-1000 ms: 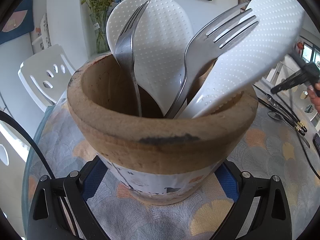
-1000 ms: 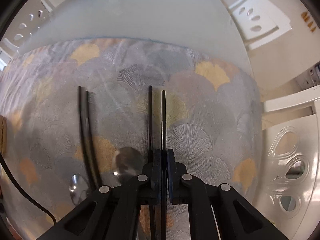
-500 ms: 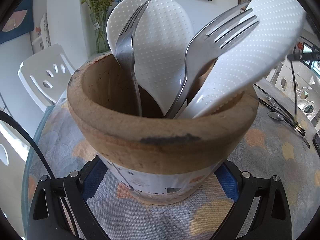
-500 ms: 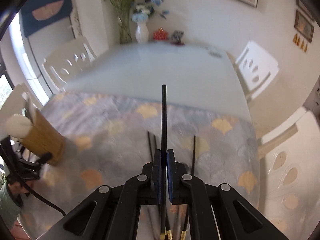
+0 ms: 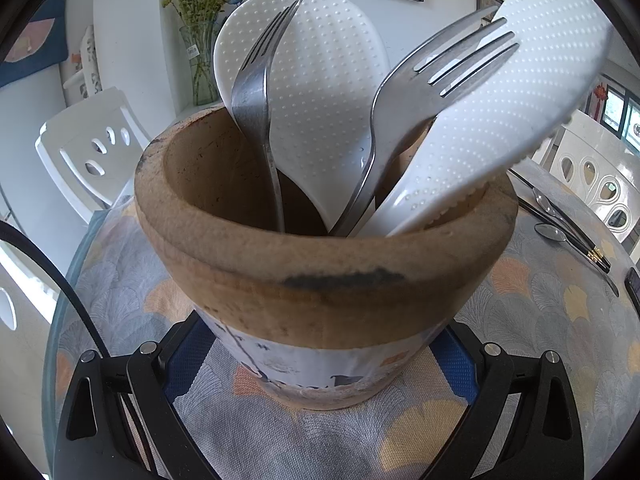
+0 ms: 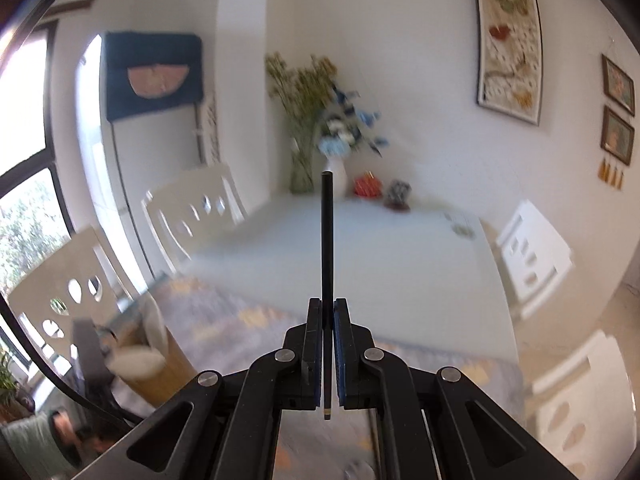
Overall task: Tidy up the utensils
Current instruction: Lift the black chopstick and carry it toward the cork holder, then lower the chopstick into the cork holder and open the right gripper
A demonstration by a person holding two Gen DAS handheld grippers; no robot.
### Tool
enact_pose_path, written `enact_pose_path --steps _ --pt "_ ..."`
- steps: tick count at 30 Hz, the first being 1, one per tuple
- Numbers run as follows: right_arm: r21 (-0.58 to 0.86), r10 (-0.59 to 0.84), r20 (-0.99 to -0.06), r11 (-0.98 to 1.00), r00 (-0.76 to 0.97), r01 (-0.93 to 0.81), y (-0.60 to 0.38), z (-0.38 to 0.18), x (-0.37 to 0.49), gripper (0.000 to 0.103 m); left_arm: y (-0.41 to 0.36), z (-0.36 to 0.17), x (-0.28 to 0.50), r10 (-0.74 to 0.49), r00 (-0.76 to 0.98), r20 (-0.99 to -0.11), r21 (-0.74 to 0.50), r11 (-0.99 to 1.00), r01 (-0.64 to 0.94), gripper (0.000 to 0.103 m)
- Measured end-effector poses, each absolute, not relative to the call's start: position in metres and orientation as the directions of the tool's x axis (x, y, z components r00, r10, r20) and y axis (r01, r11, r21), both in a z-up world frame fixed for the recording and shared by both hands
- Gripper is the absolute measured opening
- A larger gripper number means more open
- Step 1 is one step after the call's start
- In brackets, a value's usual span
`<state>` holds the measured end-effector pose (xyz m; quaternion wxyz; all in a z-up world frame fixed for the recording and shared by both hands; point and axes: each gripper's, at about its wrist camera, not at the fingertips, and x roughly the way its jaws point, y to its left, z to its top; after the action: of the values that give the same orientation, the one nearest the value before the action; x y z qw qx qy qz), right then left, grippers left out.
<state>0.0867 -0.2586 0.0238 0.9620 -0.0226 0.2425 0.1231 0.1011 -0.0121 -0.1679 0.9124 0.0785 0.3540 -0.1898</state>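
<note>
Right gripper [image 6: 328, 344] raised, pinching chopstick [image 6: 327, 240] upright.

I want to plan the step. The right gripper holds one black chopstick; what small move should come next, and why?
Probably carry the chopstick, clamped in the right gripper, toward the wooden pot that the left gripper grips; it holds forks and rice paddles, with free space on its left.

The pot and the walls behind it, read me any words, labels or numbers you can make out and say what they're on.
None can be read.
Pot: dark marks on its printed band, not legible.
Glass vase: small white tag, too small to read.
Framed pictures: images only, blurred.
</note>
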Motion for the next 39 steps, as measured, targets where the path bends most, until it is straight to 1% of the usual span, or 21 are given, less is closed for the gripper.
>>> enact_pose_path --steps 3,8,14,19,23,29,34,39 --pt "0.036 0.280 -0.419 0.956 0.864 -0.292 -0.240 0.041 0.088 0.005 -0.014 -0.169 0.101 -0.286 0.679 -0.676 0.015 0.916 0.400 0.098" --pt "0.030 0.347 -0.376 0.931 0.859 -0.363 -0.208 0.062 0.090 0.005 -0.015 -0.168 0.101 -0.285 0.678 -0.677 0.016 0.916 0.401 0.098" --pt "0.085 0.468 -0.326 0.880 0.822 -0.467 -0.173 0.080 0.089 0.005 -0.021 -0.169 0.101 -0.264 0.677 -0.687 0.039 0.917 0.397 0.098" --pt "0.113 0.526 -0.328 0.847 0.785 -0.520 -0.149 0.080 0.087 0.005 -0.021 -0.169 0.100 -0.264 0.678 -0.687 0.040 0.917 0.397 0.098" --pt "0.119 0.554 -0.352 0.826 0.754 -0.551 -0.133 0.074 0.085 0.005 -0.021 -0.168 0.099 -0.266 0.678 -0.686 0.038 0.917 0.398 0.097" --pt "0.114 0.573 -0.382 0.808 0.725 -0.578 -0.119 0.065 0.085 0.005 -0.022 -0.168 0.094 -0.269 0.678 -0.684 0.036 0.916 0.400 0.096" --pt "0.151 0.586 -0.404 0.800 0.702 -0.580 -0.117 0.056 0.089 0.005 -0.022 -0.168 0.095 -0.269 0.678 -0.684 0.036 0.916 0.400 0.096" --pt "0.156 0.590 -0.419 0.795 0.690 -0.586 -0.116 0.050 0.088 0.005 -0.023 -0.168 0.096 -0.269 0.678 -0.684 0.035 0.916 0.400 0.096"
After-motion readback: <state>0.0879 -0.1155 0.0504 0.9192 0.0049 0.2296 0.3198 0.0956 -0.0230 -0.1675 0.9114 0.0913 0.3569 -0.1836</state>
